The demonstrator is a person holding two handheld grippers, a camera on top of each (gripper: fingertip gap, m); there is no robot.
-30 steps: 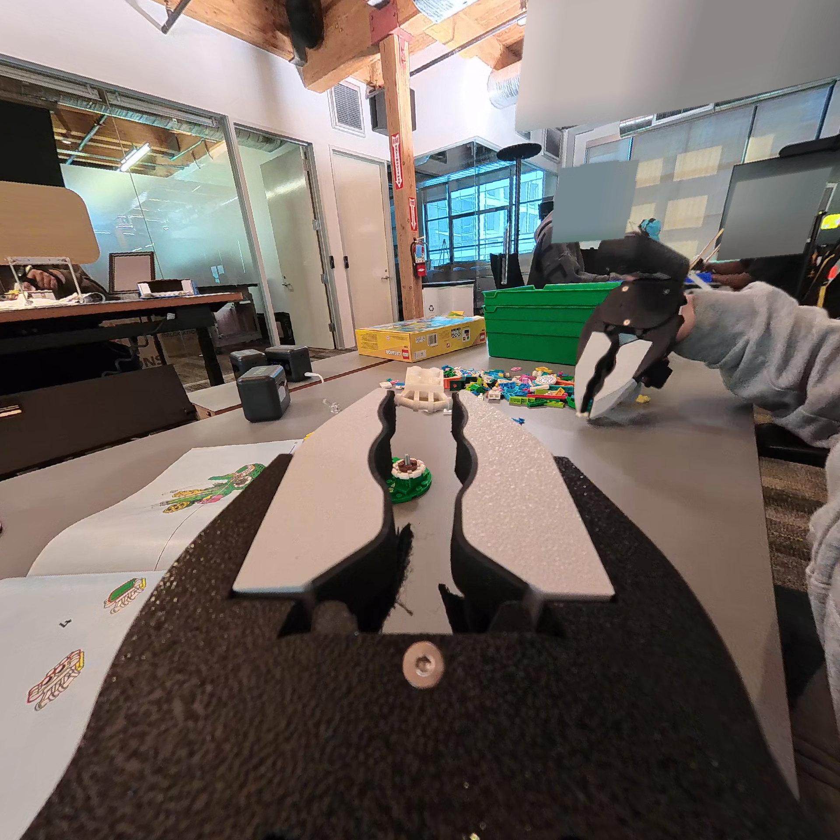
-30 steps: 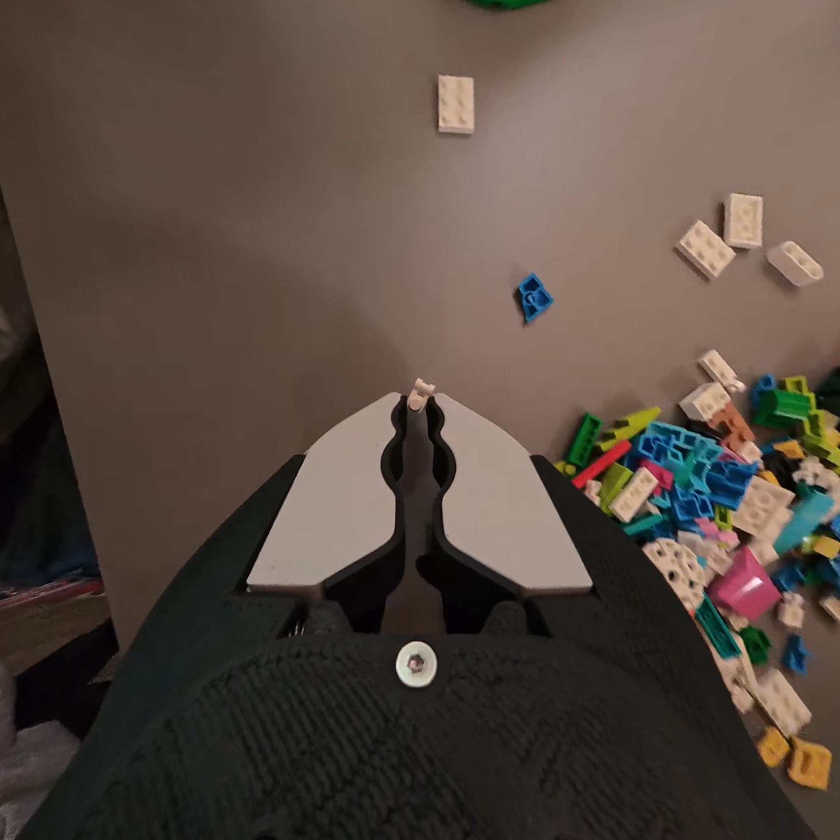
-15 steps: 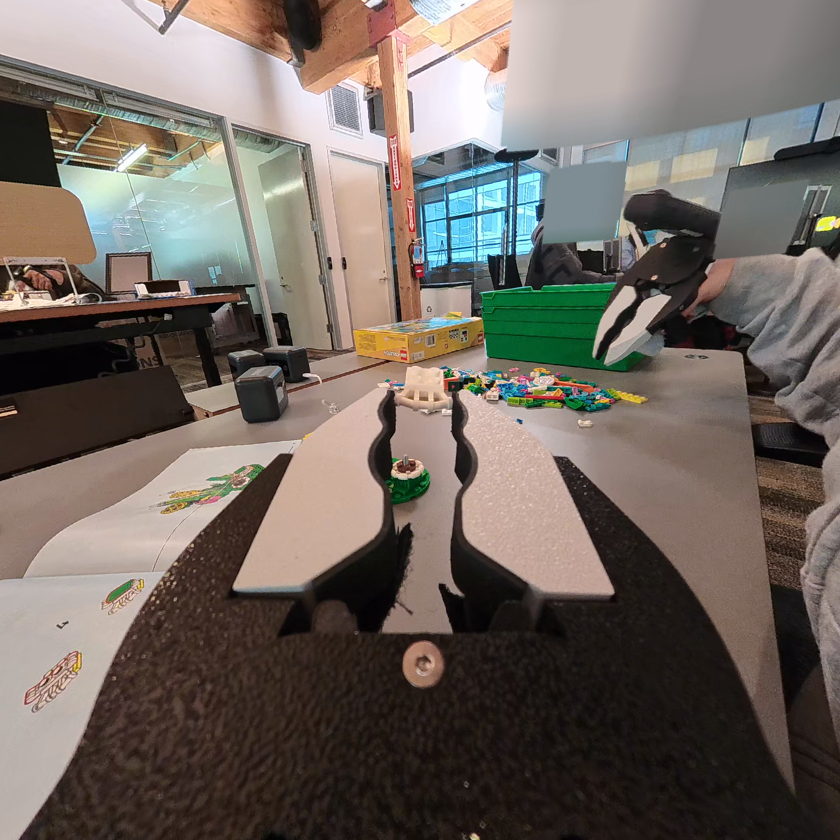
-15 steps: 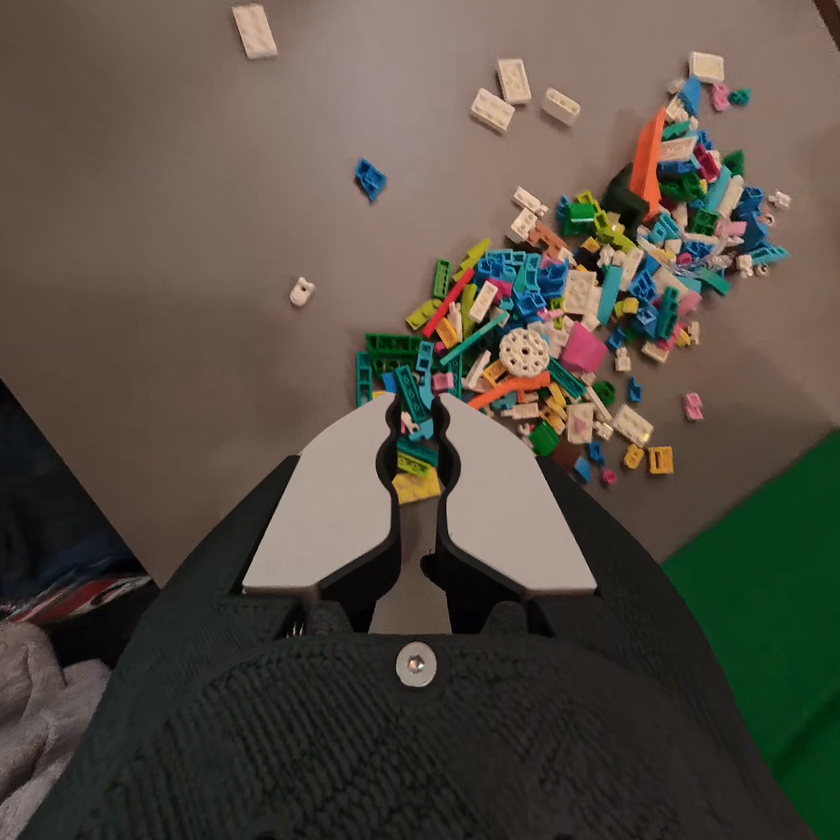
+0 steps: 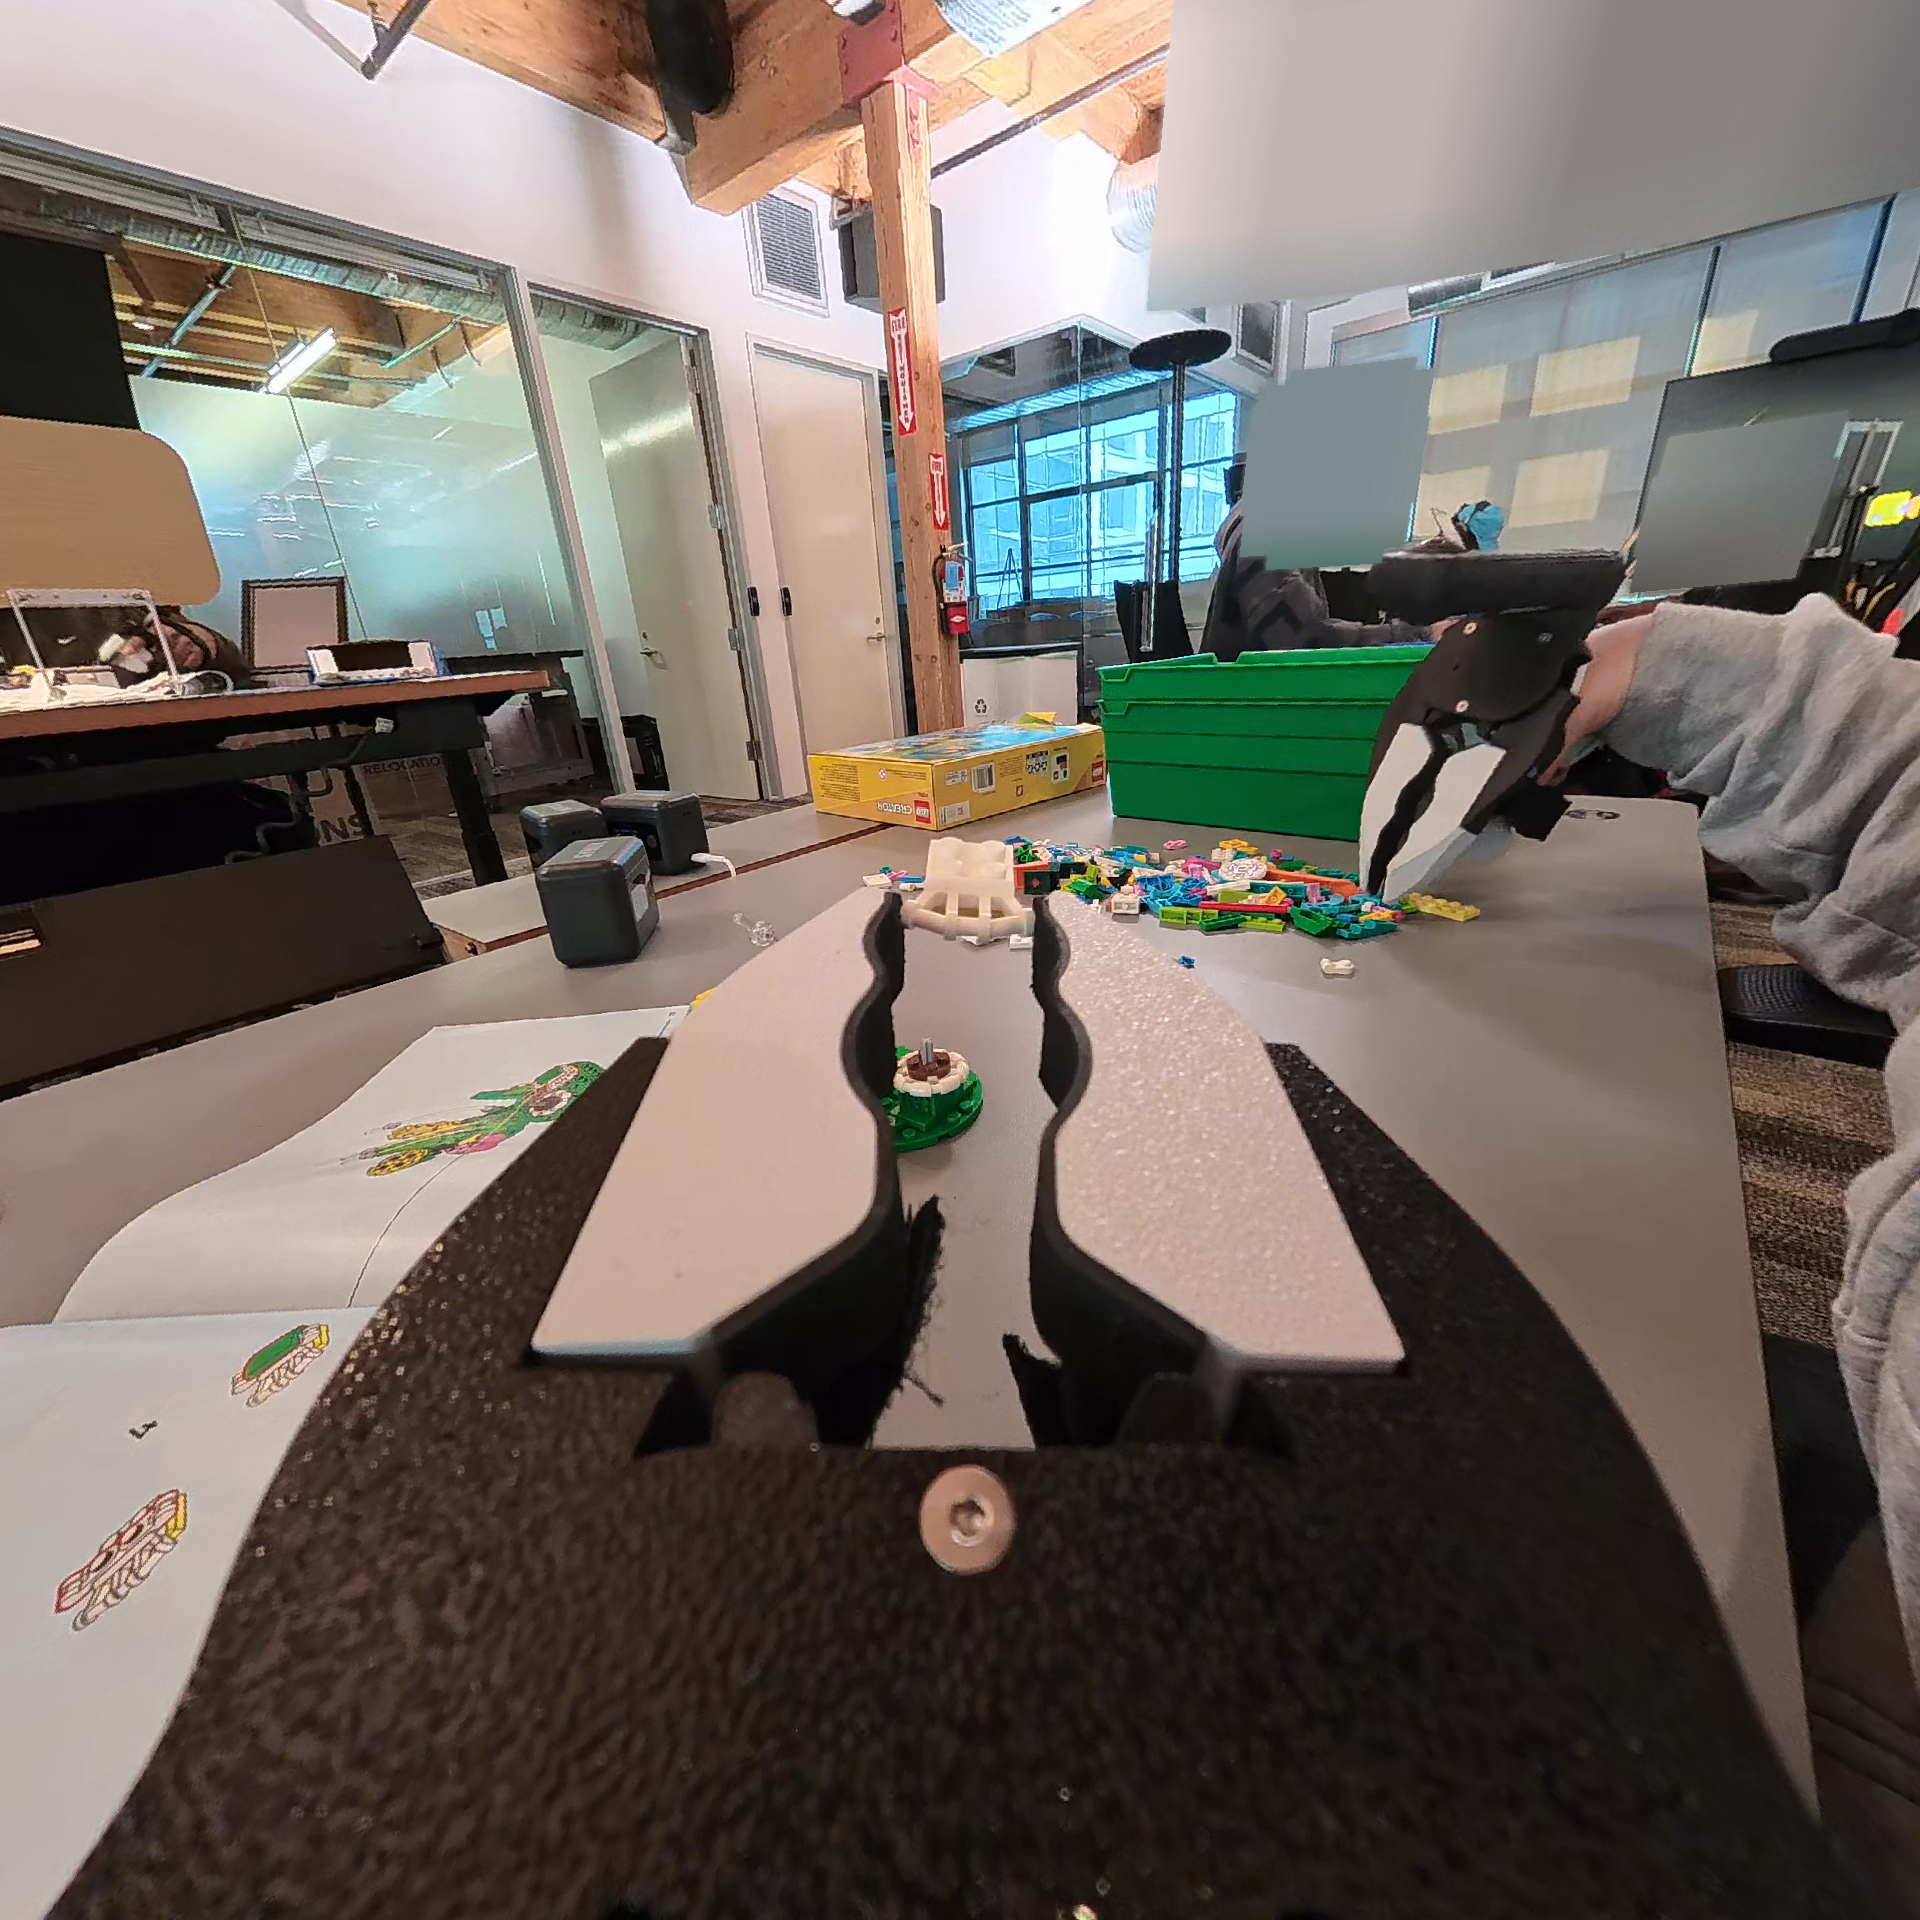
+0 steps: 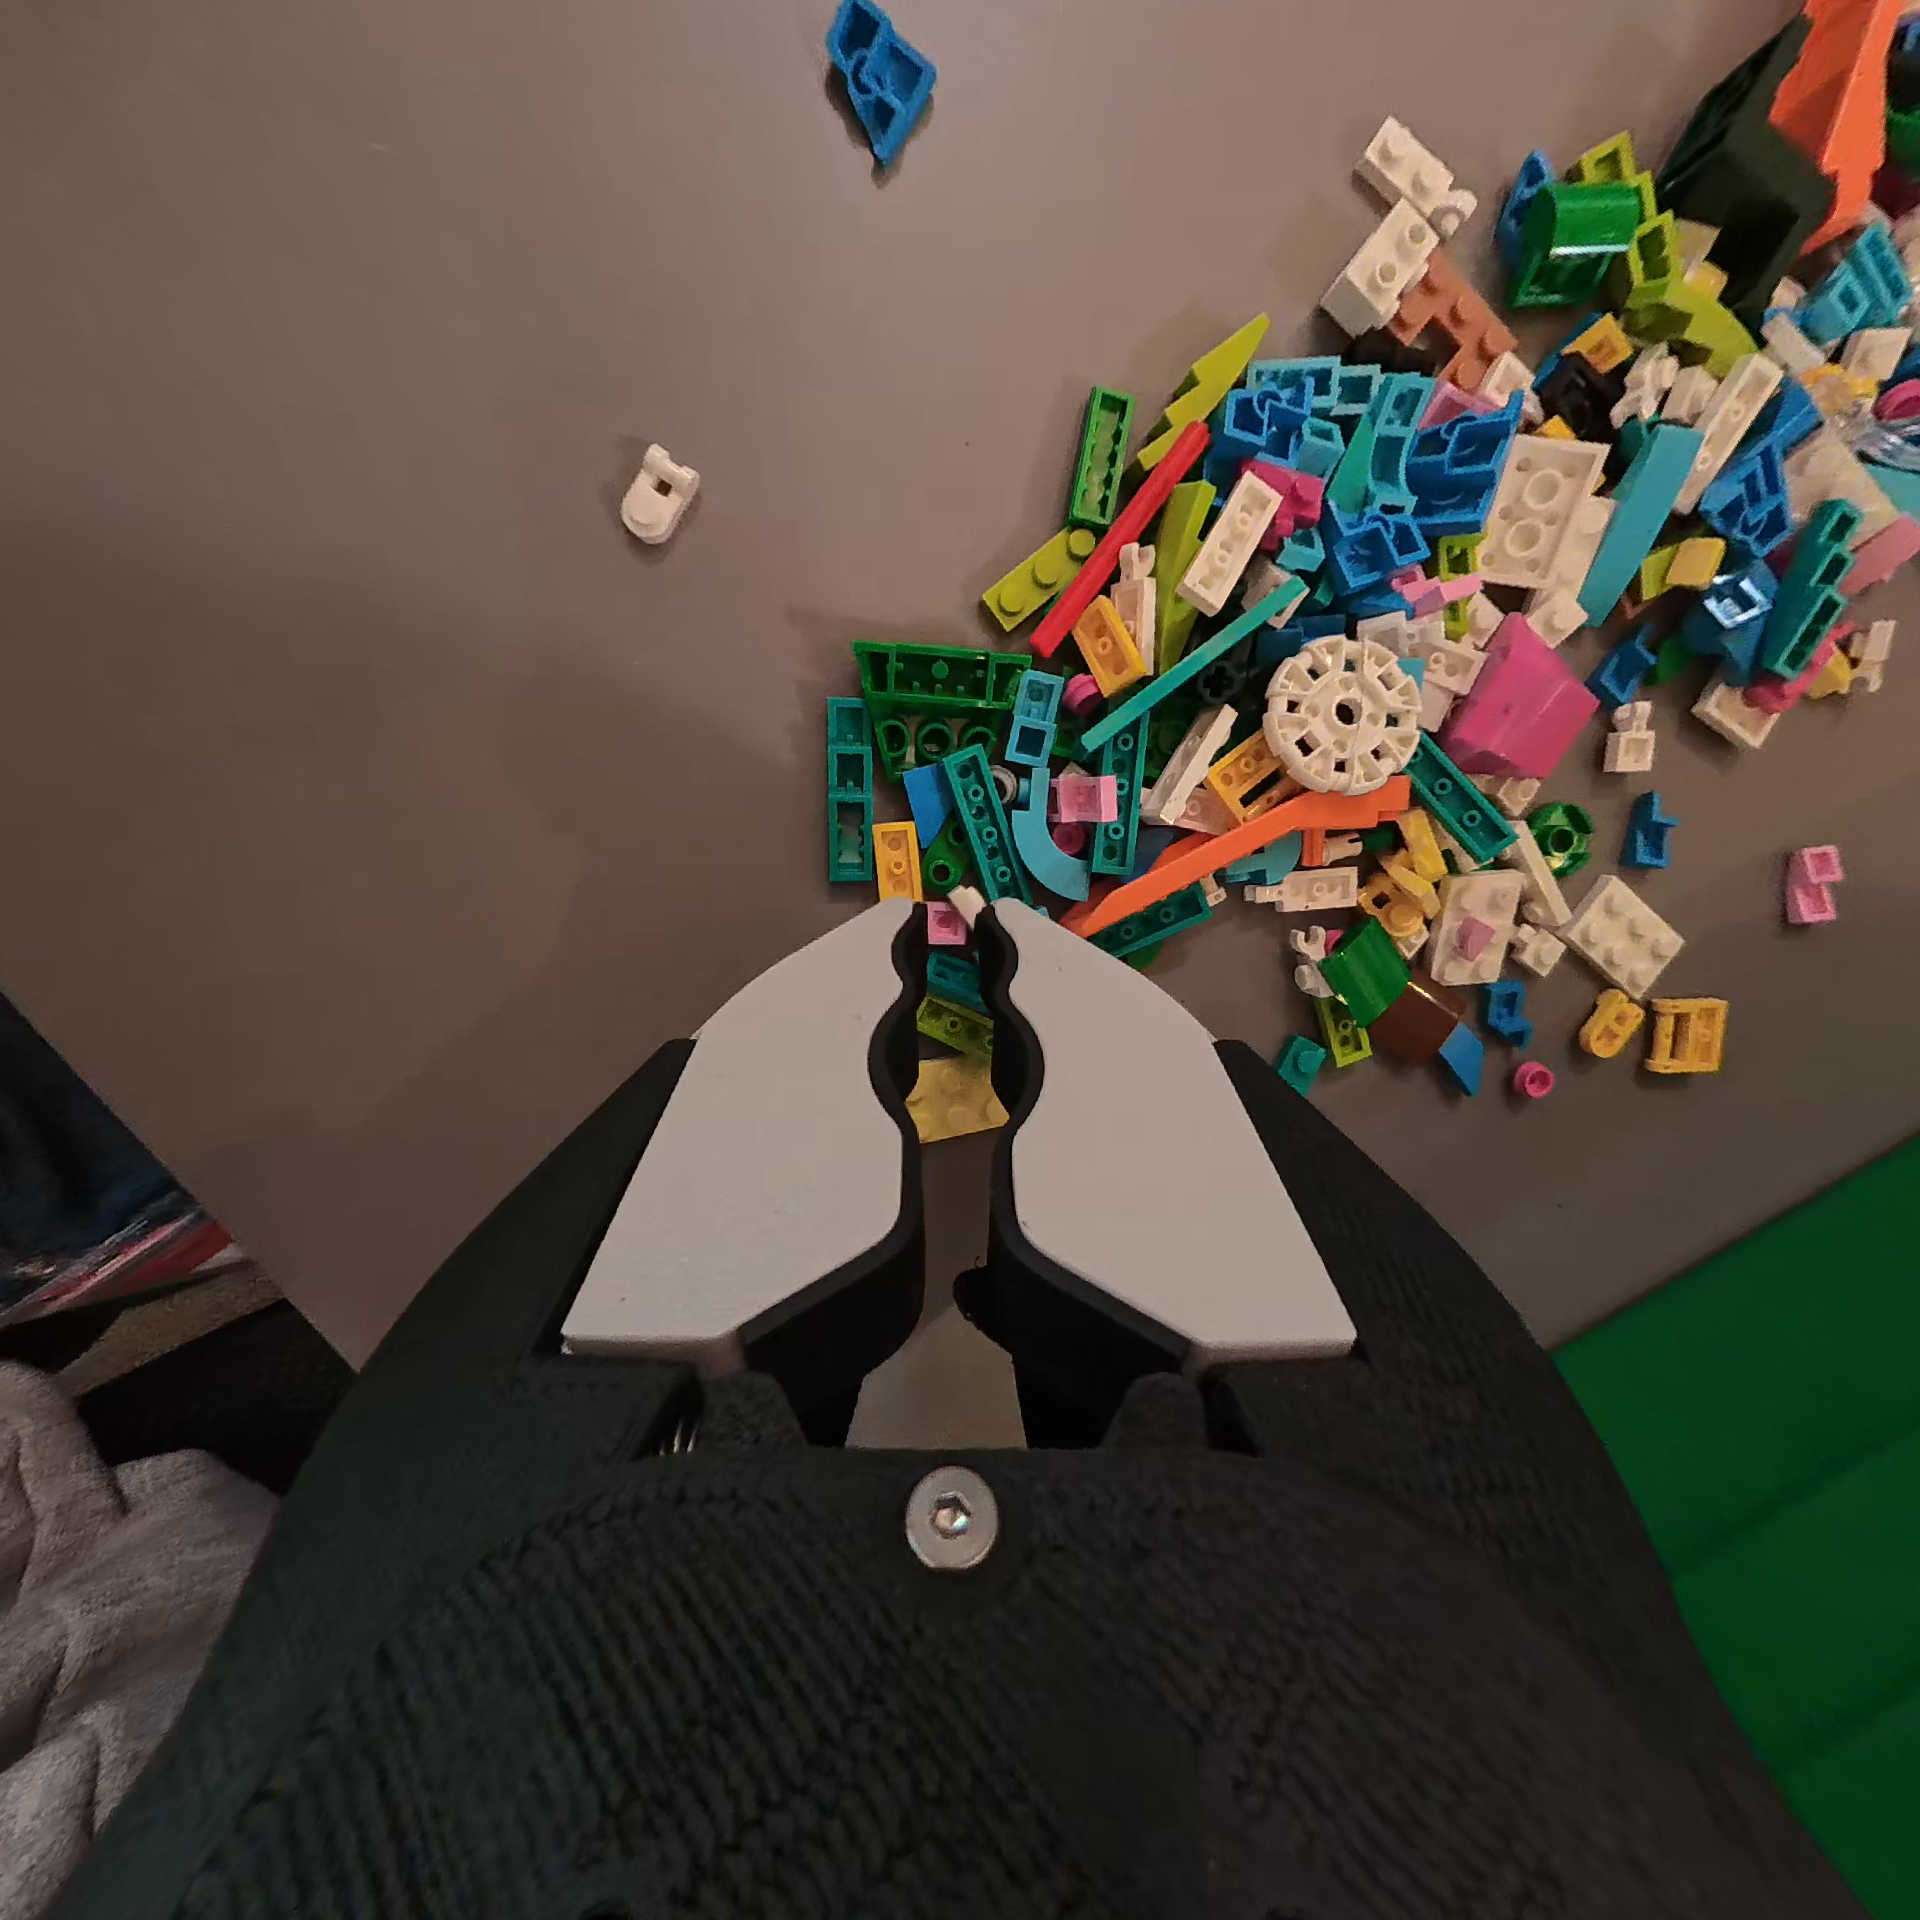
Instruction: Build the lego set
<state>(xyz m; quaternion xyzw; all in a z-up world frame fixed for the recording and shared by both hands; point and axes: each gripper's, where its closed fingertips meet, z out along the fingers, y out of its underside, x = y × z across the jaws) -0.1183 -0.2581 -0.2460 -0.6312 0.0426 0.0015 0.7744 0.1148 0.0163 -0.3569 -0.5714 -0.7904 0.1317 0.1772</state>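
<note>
My left gripper (image 5: pixel 961 914) is open and empty, low over the grey table (image 5: pixel 1455 1091). A round green lego base with a white ring and a brown centre (image 5: pixel 932 1096) sits on the table in the gap between its fingers. A white lego frame (image 5: pixel 966 883) stands just past the fingertips. My right gripper (image 6: pixel 951 916) points down at the near edge of the loose brick pile (image 6: pixel 1351 644), its jaws a narrow gap apart over a small pink piece (image 6: pixel 942 925). It also shows in the left wrist view (image 5: pixel 1387 883). A small white piece (image 6: pixel 658 494) lies alone on the table.
A green bin (image 5: pixel 1247 738) and a yellow lego box (image 5: pixel 956 774) stand behind the pile. An open instruction booklet (image 5: pixel 312 1195) lies at the left. Dark grey cubes (image 5: pixel 597 899) sit at the table's far left edge. A blue piece (image 6: pixel 881 73) lies apart. My hands' fingertips stand some 40 centimeters from each other. The small white piece (image 6: pixel 658 494) is closer to my right gripper, around 8 centimeters from its tips; the left tips are 30 centimeters off.
My right gripper let go of the small white piece, swung over to the brick pile and dropped to its near edge, jaws narrowing. My left gripper has not moved.
</note>
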